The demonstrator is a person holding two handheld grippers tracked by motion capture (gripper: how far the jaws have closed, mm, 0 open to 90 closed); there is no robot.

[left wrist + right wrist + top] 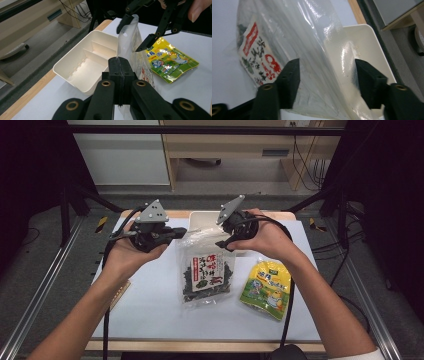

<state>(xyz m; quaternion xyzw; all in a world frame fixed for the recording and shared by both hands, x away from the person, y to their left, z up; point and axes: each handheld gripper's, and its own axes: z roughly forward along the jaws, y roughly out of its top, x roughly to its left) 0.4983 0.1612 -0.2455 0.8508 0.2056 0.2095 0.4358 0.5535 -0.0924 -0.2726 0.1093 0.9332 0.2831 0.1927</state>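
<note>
A clear bag of dark dried seaweed with a red-and-white label lies on the white mat, its top end lifted toward the bin. My left gripper is shut on the bag's top edge; the left gripper view shows its jaws pinching the clear film. My right gripper stands open at the same top end. In the right gripper view its jaws straddle the film without closing. A white divided bin sits just behind the bag, empty where I see into it.
A yellow-green snack pouch lies flat to the right of the bag, also seen from the left gripper. The bin stands at the table's far wooden edge. A thin wooden strip lies at the mat's left edge. Cables trail from both grippers.
</note>
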